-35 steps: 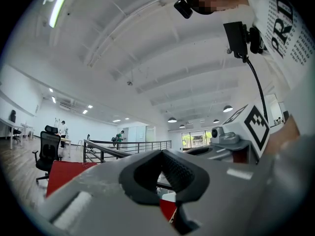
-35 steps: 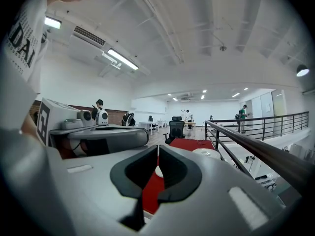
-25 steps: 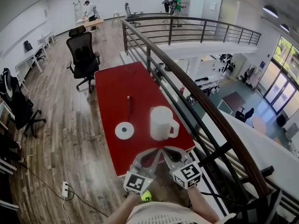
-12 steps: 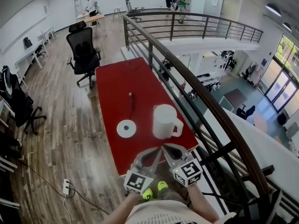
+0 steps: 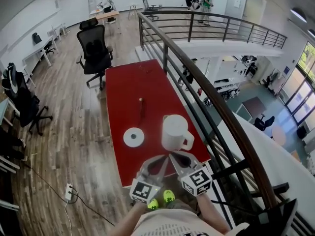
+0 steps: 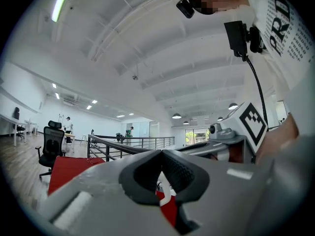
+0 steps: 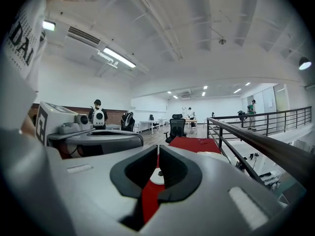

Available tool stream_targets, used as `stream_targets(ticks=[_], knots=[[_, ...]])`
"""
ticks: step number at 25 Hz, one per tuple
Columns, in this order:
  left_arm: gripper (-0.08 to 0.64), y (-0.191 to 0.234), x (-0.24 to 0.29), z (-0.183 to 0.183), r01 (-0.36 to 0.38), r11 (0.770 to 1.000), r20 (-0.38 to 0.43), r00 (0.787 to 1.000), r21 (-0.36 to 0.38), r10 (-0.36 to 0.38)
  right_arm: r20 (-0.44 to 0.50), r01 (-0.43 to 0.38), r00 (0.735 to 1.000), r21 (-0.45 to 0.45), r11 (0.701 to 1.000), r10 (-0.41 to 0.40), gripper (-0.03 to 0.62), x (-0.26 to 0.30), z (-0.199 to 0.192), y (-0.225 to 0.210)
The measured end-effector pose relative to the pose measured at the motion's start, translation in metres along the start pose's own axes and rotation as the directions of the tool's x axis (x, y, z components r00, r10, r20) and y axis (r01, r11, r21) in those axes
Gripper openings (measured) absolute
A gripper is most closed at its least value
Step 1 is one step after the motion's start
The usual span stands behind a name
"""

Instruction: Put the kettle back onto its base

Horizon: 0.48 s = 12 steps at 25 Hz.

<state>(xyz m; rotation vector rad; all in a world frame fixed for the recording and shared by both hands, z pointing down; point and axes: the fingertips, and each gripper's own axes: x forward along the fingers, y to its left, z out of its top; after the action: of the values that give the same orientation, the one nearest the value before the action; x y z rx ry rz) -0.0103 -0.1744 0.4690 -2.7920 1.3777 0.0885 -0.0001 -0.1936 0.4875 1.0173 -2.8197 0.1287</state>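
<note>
You are holding the left gripper (image 5: 162, 158) and right gripper (image 5: 174, 155) nearer to you than the base (image 5: 134, 137), each with its jaws pressed together and empty. The kettle (image 5: 174, 132) is standing upright on the table (image 5: 133, 85), just right of the base and not touching it.

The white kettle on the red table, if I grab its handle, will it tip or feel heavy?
The kettle looks rigid and wide-bodied, upright on the red table, so a nudge probably won't tip it. Lifted by its side handle, it may hang off-balance. Its weight is uncertain: any water inside is hidden.
</note>
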Motion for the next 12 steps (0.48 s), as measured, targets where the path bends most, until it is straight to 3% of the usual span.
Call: stream_targets(ticks=[12], knots=[[0.002,0.003,0.043,-0.018,0.011,1.000,-0.038,0.999,0.002,-0.011,-0.034,-0.010,0.999,0.006,1.000,0.010,0.039,0.009,-0.015,-0.043]])
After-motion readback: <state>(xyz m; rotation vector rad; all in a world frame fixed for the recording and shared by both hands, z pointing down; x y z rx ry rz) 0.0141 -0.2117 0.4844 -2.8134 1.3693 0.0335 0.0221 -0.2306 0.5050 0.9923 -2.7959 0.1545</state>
